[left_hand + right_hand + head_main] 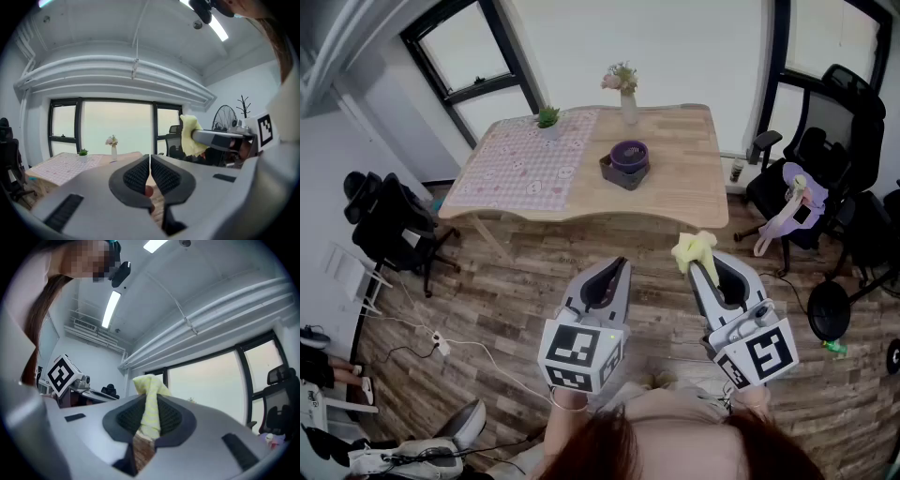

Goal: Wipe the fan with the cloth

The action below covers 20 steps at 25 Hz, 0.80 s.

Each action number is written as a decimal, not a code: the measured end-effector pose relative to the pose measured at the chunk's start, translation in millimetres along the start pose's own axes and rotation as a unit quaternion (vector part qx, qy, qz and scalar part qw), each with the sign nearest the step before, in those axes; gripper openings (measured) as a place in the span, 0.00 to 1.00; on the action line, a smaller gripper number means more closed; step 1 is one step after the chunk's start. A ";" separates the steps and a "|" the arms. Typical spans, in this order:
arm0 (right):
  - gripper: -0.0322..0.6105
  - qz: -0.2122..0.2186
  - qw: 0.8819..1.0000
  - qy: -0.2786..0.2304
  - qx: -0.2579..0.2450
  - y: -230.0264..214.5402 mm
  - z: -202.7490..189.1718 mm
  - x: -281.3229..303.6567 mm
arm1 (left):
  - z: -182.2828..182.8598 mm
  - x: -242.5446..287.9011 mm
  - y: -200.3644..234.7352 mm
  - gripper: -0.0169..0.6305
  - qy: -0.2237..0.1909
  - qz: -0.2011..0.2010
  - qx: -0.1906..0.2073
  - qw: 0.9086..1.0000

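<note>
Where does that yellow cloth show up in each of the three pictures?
Head view: yellow cloth right of centre, at the right gripper tip.
Left gripper view: right of centre.
Right gripper view: centre, pinched between the jaws.
Shared landmark: the right gripper holding it.

Cloth (694, 248): pale yellow, small, bunched into a narrow fold. In the right gripper view a faint check weave shows on it (149, 404). It is pinched between the closed jaws of the right gripper (149, 420), and a crumpled tuft stands out past the jaw tips. It is held in the air, touching no surface. Seen from the left gripper view, it hangs as a soft lump at the gripper's front end (190, 136).

Fan (224, 118): round, dark wire guard, upright, facing into the room. Its lower part is hidden behind the right gripper. Cloth and fan are apart, with no contact.
</note>
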State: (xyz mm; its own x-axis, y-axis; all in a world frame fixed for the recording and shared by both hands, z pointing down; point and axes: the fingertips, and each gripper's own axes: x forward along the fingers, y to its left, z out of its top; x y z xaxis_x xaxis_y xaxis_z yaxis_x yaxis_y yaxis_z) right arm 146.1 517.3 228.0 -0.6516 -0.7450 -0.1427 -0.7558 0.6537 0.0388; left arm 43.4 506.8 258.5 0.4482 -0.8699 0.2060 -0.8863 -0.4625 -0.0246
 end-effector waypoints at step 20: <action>0.15 0.006 0.999 -0.011 0.032 -41.9 -14.3 -18.6 | -3.8 25.7 -36.3 0.05 0.001 0.014 -0.007 1.000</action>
State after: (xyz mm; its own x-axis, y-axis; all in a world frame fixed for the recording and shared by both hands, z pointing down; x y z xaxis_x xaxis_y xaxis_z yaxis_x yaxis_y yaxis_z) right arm 189.0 501.9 243.2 -0.6585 -0.7342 -0.1651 -0.7417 0.6704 -0.0232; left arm 86.6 501.9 268.4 0.4220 -0.8824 0.2080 -0.9004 -0.4347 -0.0170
